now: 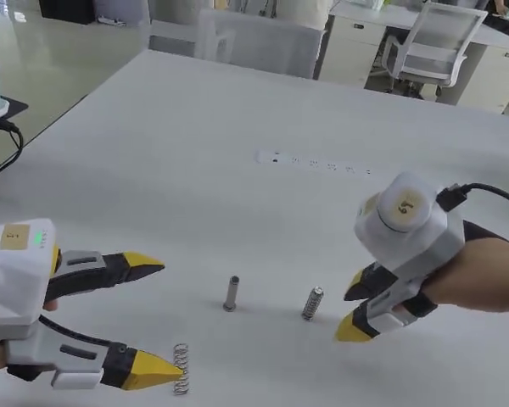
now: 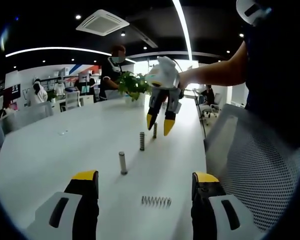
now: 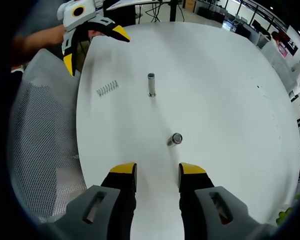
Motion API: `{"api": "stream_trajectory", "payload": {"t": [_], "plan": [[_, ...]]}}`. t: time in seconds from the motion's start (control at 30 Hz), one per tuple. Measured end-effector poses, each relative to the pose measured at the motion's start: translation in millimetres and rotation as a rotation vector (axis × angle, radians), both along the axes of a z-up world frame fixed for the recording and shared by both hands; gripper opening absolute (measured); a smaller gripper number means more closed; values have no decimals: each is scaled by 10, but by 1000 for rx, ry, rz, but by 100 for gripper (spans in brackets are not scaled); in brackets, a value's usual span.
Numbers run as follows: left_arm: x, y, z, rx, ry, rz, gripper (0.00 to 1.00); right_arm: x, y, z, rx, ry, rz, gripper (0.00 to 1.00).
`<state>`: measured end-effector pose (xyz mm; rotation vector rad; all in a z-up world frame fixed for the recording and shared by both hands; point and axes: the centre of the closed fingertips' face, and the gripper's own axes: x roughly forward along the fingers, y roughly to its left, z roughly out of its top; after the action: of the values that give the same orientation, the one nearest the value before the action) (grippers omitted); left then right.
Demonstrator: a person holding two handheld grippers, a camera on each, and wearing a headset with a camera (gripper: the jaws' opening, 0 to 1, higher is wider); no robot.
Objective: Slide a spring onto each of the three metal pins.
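So the setup is a big white tabletop in an open-plan office, with pale office chairs and desks along the far edge, a socket strip set into the surface, and a ceiling vent plus a leafy plant in the left gripper view. Count so far: one loose spring lying flat near the front edge, one bare pin standing upright mid-table, and one pin with a spring on it just to its right. The left gripper view also has a third upright piece further back, right by the other gripper's tips (too small to tell if it's sprung). The left gripper sits low at the near left, pointing across the tabletop with its fingers wide apart and holding nothing; the loose spring is right at the tip of the nearer finger, and I can't tell if they touch. The right gripper comes in from the right, angled down toward the sprung pin, with its fingers apart and empty.
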<state>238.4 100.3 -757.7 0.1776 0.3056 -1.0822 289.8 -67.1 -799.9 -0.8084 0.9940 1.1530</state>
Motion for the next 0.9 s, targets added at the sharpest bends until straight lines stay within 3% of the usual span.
{"api": "stream_trajectory", "payload": {"t": [0.47,0.9], "plan": [[-57,32,5,-3,-1,4,72,-366,373,-27,39,50,64,31],[-102,82,-2,-10,1,20,72,-542,822,-41,77,79,127,30]]}}
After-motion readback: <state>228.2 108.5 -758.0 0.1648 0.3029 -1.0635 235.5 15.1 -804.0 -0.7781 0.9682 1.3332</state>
